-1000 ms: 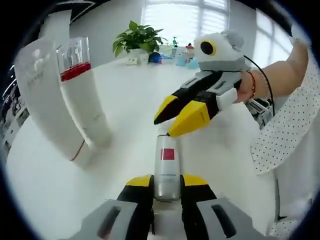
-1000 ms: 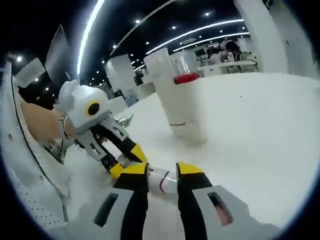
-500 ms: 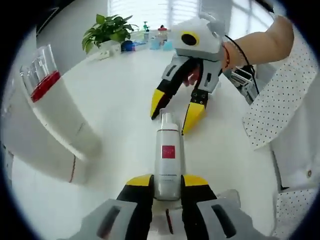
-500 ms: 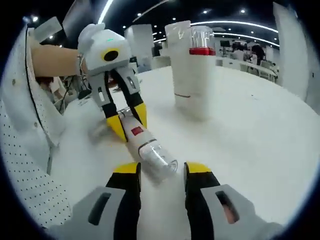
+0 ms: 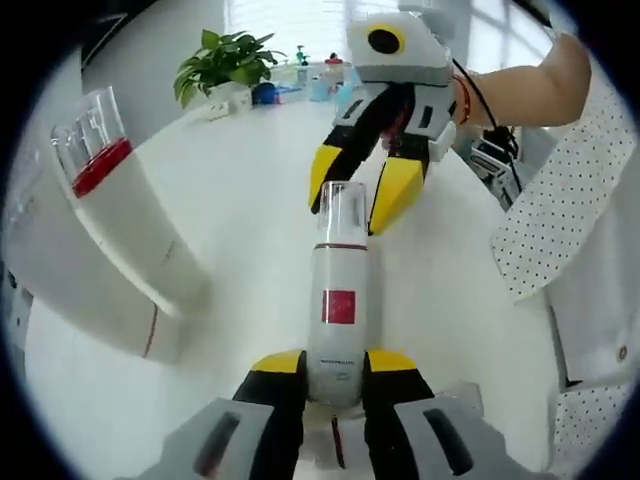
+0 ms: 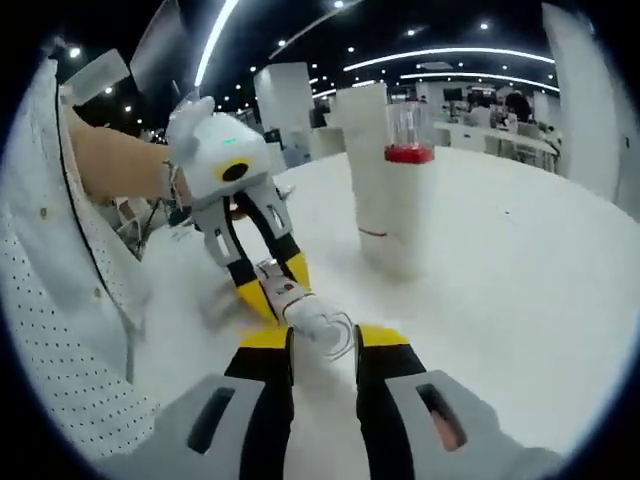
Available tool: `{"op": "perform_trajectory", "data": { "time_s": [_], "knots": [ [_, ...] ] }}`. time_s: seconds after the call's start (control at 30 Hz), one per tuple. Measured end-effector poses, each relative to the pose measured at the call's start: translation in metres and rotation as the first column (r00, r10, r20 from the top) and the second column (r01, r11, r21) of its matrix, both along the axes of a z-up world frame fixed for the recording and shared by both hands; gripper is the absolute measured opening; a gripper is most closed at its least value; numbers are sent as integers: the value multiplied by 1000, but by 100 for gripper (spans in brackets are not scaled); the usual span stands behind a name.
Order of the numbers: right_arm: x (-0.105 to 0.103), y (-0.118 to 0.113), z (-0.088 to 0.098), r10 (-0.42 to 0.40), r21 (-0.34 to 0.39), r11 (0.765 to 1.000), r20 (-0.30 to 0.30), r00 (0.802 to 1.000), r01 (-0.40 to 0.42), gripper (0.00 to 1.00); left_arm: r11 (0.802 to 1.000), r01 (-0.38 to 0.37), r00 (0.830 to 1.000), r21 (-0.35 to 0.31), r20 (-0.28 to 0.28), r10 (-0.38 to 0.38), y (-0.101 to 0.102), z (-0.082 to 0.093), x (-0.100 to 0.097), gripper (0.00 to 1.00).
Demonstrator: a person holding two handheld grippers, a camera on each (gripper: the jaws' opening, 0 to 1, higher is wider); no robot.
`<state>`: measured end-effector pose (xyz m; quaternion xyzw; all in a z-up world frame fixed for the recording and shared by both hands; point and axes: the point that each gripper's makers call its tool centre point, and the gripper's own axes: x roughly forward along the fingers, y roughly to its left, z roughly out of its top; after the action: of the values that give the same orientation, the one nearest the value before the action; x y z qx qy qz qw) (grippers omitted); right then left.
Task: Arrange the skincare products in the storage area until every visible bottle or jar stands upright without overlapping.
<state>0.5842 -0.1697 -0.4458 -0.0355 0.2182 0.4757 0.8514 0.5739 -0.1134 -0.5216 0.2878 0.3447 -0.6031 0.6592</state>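
My left gripper (image 5: 335,365) is shut on the base of a silver bottle (image 5: 338,300) with a red square label, which points away with its clear cap at the far end. My right gripper (image 5: 358,195) comes in from above, its yellow fingers on both sides of that cap. In the right gripper view the cap of the bottle (image 6: 320,322) sits between the jaws of my right gripper (image 6: 323,345), which look closed on it. The left gripper (image 6: 275,285) holds the other end. A white tube with a red band (image 5: 150,215) and a taller white tube (image 5: 70,270) stand together at the left.
The white table (image 5: 240,180) stretches open around the bottle. A potted plant (image 5: 225,65) and small items stand at its far edge. The two tubes (image 6: 395,200) rise beyond the grippers. A person's dotted sleeve (image 5: 560,220) is at the right.
My right gripper has moved onto the bottle's cap and its jaws have narrowed around it. The left gripper keeps its hold on the bottle's base.
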Motion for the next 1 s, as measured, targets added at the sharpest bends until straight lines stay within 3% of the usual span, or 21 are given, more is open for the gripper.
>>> {"op": "perform_trajectory", "data": {
  "time_s": [0.07,0.1,0.2,0.47,0.63,0.8,1.0],
  "knots": [
    [3,6,15,-16,76,997,15,1000,14,20,1000,-7,1000,-7,3,7,-1,0,0,20],
    [7,15,31,-28,164,986,10,1000,26,19,1000,-14,1000,-21,-2,14,-3,0,-3,20],
    [13,27,34,-3,79,997,95,995,-4,20,994,-94,995,-53,-19,93,-6,1,-1,20],
    [5,51,43,64,21,997,174,983,-69,19,984,-138,990,-108,-20,137,-2,0,-2,20],
    [1,70,46,153,-80,988,284,947,-135,19,978,-162,987,-135,-23,160,-3,0,0,21],
    [-3,86,44,208,-115,977,326,922,-179,19,971,-185,983,-150,-21,184,-5,-1,0,21],
    [-6,84,41,216,-97,976,301,929,-195,20,965,-225,974,-132,-23,224,-1,-1,-1,22]
  ]
}}
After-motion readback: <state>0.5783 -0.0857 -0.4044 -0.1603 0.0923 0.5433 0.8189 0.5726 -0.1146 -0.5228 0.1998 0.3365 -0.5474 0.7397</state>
